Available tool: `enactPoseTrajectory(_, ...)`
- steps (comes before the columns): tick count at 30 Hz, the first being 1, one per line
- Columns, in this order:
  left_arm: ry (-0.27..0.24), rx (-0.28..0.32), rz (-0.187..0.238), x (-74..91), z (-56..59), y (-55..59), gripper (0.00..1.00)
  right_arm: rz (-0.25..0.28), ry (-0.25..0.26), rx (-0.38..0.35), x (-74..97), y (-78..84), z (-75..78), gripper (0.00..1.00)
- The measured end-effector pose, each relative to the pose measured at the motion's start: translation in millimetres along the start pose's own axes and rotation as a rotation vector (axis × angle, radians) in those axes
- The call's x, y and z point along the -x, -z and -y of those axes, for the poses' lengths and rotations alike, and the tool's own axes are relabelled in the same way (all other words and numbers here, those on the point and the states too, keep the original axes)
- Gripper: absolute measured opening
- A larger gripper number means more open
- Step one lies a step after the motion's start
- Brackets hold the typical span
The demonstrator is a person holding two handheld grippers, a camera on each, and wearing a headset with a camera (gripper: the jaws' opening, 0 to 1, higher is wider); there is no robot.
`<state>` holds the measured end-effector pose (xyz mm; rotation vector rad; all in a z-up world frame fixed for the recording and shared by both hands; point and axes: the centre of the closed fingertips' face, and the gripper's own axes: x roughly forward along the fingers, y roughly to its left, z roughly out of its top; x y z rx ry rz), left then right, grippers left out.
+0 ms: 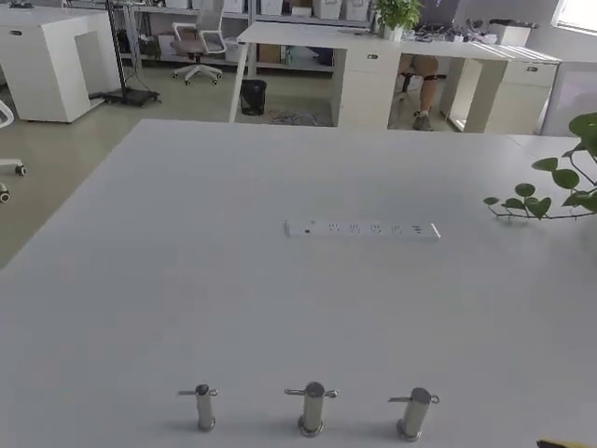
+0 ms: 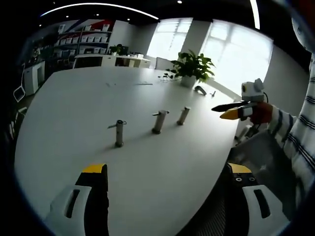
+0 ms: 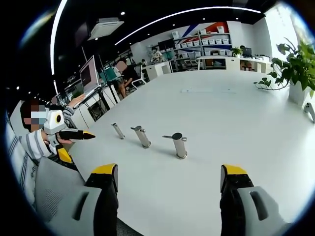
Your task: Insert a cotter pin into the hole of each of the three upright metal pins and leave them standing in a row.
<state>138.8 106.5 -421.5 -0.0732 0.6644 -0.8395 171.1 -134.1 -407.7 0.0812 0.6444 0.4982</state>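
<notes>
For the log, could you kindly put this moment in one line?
three pins: upright, row, cotter pins in | left gripper: open | right gripper: open

A left pin [image 1: 205, 413], mid pin [image 1: 312, 415] and right pin [image 1: 413, 420] are stood upright in a row at 6 o'clock on the white table [image 1: 187, 280], well apart. A cotter pin [image 1: 294, 393] is seen thru each top. A power strip [image 1: 362, 229] is laid near ctr. Plant leaves [image 1: 560, 182] are seen at 3 o'clock and an office chair [image 1: 199, 45] at 11.

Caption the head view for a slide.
Three metal pins stand upright in a row, each cotter-pinned, on the white table.
</notes>
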Motion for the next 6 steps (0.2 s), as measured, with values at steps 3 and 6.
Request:
enactPoseTrajectory(3,-0.006,-0.004,-0.002,1.1,-0.5,2.2,0.99,-0.013,0.000,0.000,2.6,2.9,-0.5,0.83)
enactPoseTrajectory(6,-0.008,-0.006,-0.012,2.1,-0.6,4.1,0.99,-0.031,0.003,0.004,4.9,6.2,0.1,0.81)
